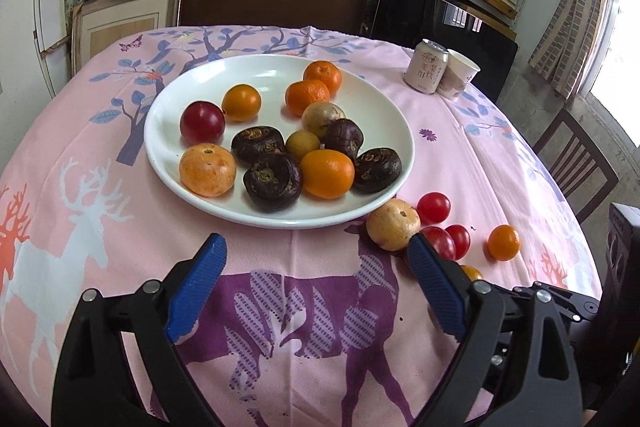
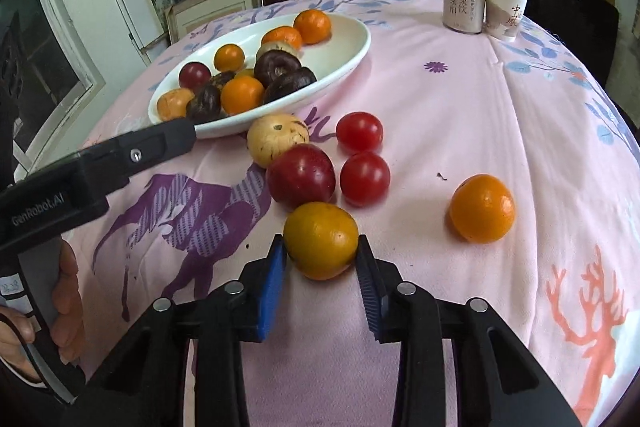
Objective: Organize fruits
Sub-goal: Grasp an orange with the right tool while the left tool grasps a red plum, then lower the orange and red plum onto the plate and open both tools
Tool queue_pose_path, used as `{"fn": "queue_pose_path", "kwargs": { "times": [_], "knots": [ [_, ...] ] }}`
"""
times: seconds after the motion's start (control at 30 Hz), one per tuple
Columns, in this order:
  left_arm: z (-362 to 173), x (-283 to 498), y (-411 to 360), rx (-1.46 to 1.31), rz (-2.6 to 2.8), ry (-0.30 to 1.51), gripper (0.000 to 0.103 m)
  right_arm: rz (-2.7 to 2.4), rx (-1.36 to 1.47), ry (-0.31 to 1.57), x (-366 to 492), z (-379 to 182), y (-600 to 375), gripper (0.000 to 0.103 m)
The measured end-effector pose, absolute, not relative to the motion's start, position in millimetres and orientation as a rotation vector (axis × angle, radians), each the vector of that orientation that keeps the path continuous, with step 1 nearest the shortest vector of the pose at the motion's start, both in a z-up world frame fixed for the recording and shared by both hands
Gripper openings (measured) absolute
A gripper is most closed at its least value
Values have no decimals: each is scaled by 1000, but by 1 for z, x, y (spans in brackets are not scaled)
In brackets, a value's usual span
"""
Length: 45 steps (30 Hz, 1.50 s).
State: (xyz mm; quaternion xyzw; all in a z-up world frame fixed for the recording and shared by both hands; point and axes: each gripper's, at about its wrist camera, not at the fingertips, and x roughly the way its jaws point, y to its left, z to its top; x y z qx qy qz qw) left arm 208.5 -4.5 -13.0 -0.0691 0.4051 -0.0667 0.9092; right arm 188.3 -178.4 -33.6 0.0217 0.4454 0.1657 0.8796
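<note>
**Right gripper pinching yellow-orange fruit on cloth, left gripper wide and empty**

Right gripper (image 2: 321, 257): blue pads against both sides of a yellow-orange fruit (image 2: 321, 239), which sits on the pink tablecloth (image 2: 460, 131). Jaws narrow, closed onto it.

Left gripper (image 1: 316, 259): jaws spread wide, nothing between them, only the purple deer print below. In the right wrist view its black body comes in from the left with its tip just short of the plate rim, and a hand (image 2: 66, 291) is wrapped round the handle.

Just past the held fruit, loose on the cloth: a dark red plum-like fruit (image 2: 301, 174) touching it, two red cherry tomatoes (image 2: 365, 178) (image 2: 359, 131) beside that, and a pale tan spotted fruit (image 2: 277, 138) right at the plate edge. An orange fruit (image 2: 482, 207) lies well apart, to the right.

Next, the white plate (image 1: 380, 99), holding roughly a dozen pieces: small oranges, a persimmon-like orange fruit (image 1: 207, 169), a red plum (image 1: 202, 122), dark brown water chestnuts (image 1: 273, 181), and pale yellowish round ones.

Far right of the table: a drink can (image 1: 426, 67) and a paper cup (image 1: 458, 74), touching. Behind that, a dark chair back and shelves of stacked boxes.
</note>
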Motion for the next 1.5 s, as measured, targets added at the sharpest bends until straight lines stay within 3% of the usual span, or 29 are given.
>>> {"fn": "queue_pose_path", "kwargs": {
  "times": [0.63,0.93,1.03,1.07,1.5],
  "knots": [
    [-42,210,-86,-12,-230,945,90,309,229,786,174,-1,-247,36],
    [-50,230,-112,7,-223,942,67,343,238,783,170,-1,-245,36],
    [-47,228,-114,11,-256,917,43,344,250,781,170,-1,-247,36],
    [-45,226,-115,30,-255,909,41,344,247,782,170,-2,-247,36],
    [-28,195,-81,11,-262,897,40,345,219,791,172,-7,-240,36]
  ]
}}
